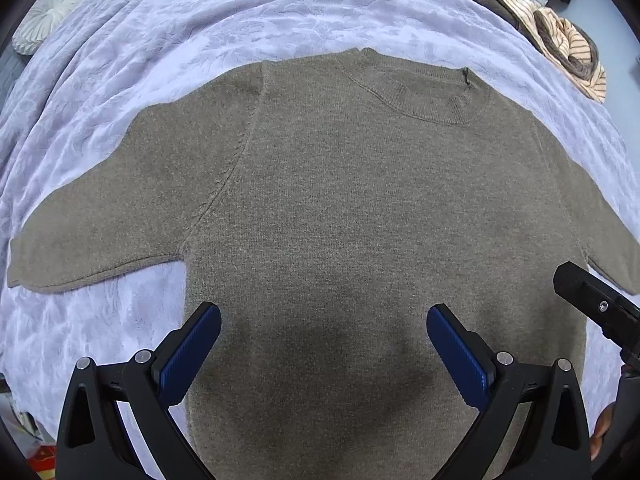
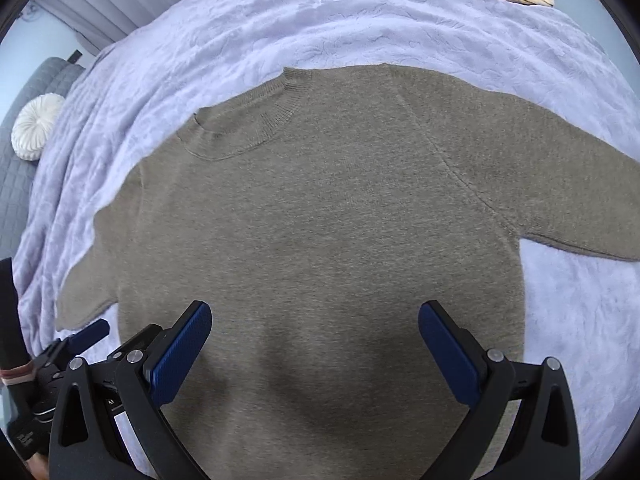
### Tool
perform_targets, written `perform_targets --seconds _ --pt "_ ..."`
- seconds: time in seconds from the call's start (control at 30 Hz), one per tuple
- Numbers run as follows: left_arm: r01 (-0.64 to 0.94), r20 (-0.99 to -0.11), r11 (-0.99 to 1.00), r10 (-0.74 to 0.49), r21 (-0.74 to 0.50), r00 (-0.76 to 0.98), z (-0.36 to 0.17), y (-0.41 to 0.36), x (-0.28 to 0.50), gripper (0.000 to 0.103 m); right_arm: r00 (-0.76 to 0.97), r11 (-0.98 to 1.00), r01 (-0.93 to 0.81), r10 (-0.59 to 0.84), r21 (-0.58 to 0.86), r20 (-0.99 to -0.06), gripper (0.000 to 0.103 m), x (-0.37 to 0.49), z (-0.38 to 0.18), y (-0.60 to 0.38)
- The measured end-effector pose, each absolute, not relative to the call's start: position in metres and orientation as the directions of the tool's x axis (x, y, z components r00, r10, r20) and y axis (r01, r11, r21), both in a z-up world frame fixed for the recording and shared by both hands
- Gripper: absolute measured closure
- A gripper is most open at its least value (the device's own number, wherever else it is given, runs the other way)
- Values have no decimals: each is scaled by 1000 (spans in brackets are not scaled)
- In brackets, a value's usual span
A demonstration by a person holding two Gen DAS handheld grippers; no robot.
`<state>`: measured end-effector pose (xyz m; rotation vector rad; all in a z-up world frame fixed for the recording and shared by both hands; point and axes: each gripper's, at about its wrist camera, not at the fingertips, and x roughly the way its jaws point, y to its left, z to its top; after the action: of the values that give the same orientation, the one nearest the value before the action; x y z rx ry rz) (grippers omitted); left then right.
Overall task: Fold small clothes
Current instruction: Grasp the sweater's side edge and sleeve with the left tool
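The sweater's [image 1: 340, 220] hem is cut off below in both views, hidden behind the tongs' arms.

Our left claw [image 1: 323, 330] hangs with its blue pads spread wide over the lower body of an olive-brown sweater [image 1: 340, 220], gripping nothing. The sweater lies flat on the lavender bedspread [image 1: 180, 32], collar far ahead, sleeves out to both sides. Our right claw [image 1: 600, 308] pokes in at right.

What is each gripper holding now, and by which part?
Nothing. The left gripper and the right gripper are both open above the flat sweater.
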<state>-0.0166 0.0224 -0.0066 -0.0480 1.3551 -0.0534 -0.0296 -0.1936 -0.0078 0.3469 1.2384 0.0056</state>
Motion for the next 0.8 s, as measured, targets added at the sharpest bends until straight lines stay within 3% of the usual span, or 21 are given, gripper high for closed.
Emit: perform_targets --seconds 0.27,0.4,0.63,0.77,0.8 --pt "-122 -970 985 -92 -122 226 -17 104 -26 0 327 925 44 343 377 -880 0 -31 -2 -149" --pt "-259 -949 934 -178 -247 261 -27 182 -37 0 280 938 -46 343 345 -897 0 -29 -6 -107" --pt "-564 -906 750 -110 -345 409 -47 347 -63 0 201 932 -69 362 356 -910 0 -28 -25 -65" --pt "-625 -883 662 -127 -415 451 -68 389 -65 0 161 936 -98 351 339 -922 0 -27 -34 -44" --pt "-628 -879 660 -106 -412 465 -69 393 -64 9 153 936 -104 350 337 -924 0 -27 -35 -40"
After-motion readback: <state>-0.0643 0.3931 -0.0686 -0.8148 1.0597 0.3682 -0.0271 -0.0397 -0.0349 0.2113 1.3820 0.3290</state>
